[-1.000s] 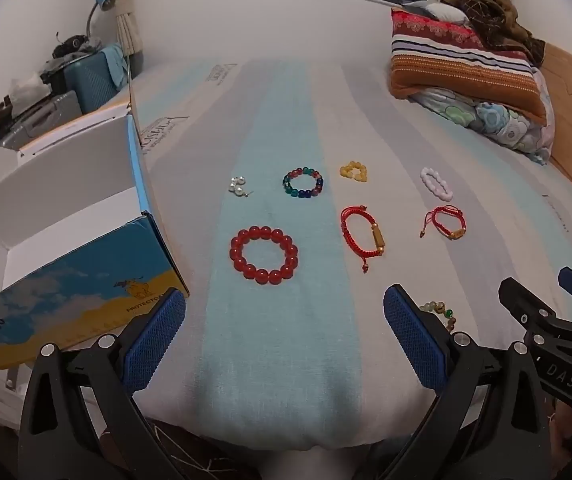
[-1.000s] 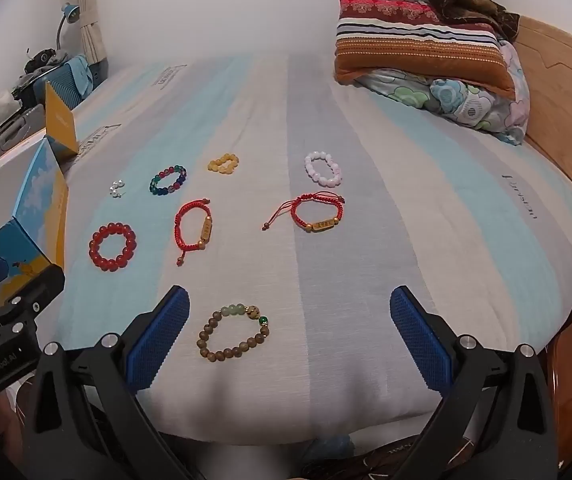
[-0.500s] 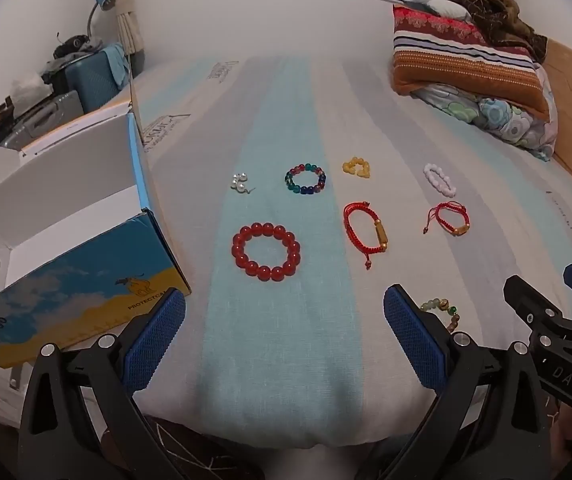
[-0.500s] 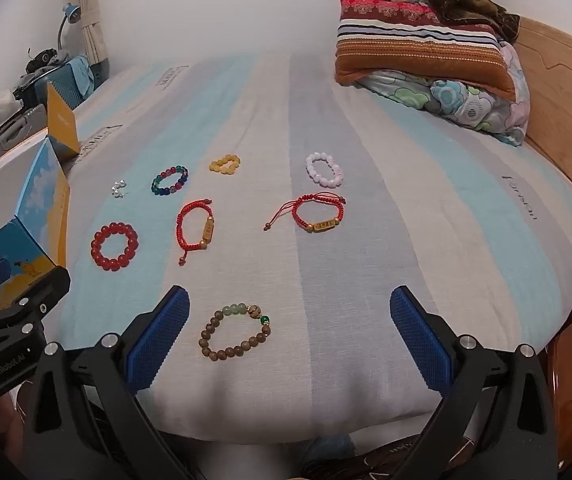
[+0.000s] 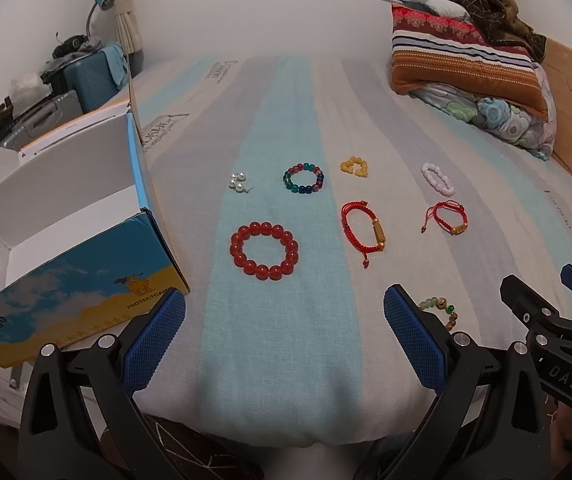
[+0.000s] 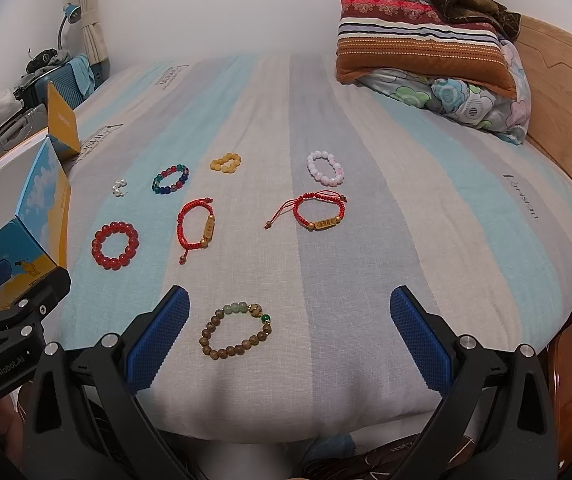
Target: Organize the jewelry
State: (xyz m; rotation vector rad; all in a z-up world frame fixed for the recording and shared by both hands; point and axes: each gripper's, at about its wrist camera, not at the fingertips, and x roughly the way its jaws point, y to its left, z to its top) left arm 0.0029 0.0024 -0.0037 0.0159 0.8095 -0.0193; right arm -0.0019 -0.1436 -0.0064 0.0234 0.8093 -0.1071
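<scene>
Several bracelets lie on the striped bed. A red bead bracelet (image 5: 264, 250) (image 6: 115, 245), a red cord bracelet (image 5: 363, 230) (image 6: 196, 228), a second red cord bracelet with a gold tag (image 6: 319, 211), a multicolour one (image 5: 303, 178), a yellow one (image 5: 354, 166), a pink-white one (image 6: 325, 168), pearl earrings (image 5: 238, 182) and a brown wooden bead bracelet (image 6: 237, 334) show. An open blue and yellow box (image 5: 62, 240) stands at the left. My left gripper (image 5: 284, 340) is open and empty at the bed's near edge. My right gripper (image 6: 289, 338) is open, with the brown bracelet between its fingers' lines.
Stacked pillows and a blanket (image 5: 469, 60) lie at the far right by a wooden headboard (image 6: 565, 80). Suitcases and a lamp (image 5: 82, 68) stand at the far left beyond the box.
Both grippers have drifted slightly back and up; the view of the bed shifts a little. No jewelry has moved.
</scene>
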